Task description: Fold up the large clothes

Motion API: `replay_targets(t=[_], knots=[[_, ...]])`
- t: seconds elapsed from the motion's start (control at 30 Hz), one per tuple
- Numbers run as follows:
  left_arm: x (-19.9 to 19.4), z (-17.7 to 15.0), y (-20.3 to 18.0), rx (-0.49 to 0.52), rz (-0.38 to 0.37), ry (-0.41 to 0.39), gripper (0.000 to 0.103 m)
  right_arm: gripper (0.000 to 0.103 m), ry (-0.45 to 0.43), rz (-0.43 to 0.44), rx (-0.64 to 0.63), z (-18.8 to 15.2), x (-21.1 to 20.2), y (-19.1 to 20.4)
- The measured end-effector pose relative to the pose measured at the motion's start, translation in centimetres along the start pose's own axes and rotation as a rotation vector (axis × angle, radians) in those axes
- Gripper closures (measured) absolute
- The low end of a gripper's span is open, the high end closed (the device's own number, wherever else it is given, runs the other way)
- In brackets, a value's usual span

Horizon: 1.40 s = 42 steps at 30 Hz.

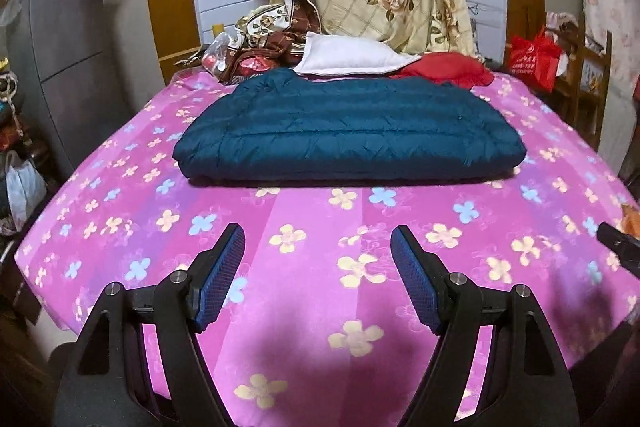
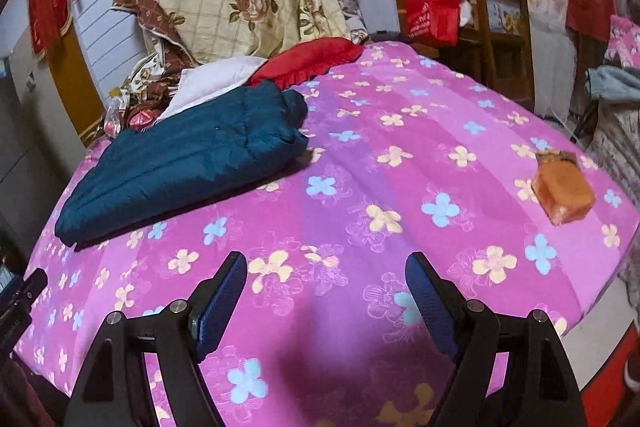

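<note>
Folded blue jacket (image 1: 348, 131) lies on flowered bed (image 1: 320, 251), both hand-held grippers empty.

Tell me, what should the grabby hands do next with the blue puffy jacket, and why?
Probably nothing more than pull back and leave it. The blue jacket already lies folded in a neat flat bundle on the pink flowered sheet. The left gripper and right gripper are both open, empty and well short of it, so the fold looks finished.
</note>
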<state>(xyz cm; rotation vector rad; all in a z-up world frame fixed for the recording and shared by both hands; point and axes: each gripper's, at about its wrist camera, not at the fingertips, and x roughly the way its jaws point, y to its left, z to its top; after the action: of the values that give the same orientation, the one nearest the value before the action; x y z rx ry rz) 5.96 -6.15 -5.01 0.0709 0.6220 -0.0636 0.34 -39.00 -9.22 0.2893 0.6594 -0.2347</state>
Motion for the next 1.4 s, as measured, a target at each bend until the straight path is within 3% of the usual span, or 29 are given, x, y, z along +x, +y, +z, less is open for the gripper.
replay_targets(t=[0.27,0.63,0.93,1.23,1.4], knots=[[-0.6,-0.4,1.2,-0.047,-0.05,-0.005,0.027,0.024,0.017,-0.006,-0.062,-0.3,0.0,3.2],[1.0,-1.2,2.6,-0.065,-0.01,0.013,0.027,0.024,0.077,-0.023,-0.085,-0.9,1.6,5.1],[0.2,-0.4,5.3,-0.136,0.037,0.056,0.027,0.024,0.05,0.005,-0.172,-2.0,1.1,7.5],[-0.7,-0.6,3.5,-0.074,-0.015,0.065,0.027,0.024,0.052,0.007,-0.156,-2.3,0.8,7.1],[-1.1,-0.6,3.4,-0.069,0.006,0.036,0.027,0.024,0.058,0.001,-0.15,-2.4,0.8,7.0]])
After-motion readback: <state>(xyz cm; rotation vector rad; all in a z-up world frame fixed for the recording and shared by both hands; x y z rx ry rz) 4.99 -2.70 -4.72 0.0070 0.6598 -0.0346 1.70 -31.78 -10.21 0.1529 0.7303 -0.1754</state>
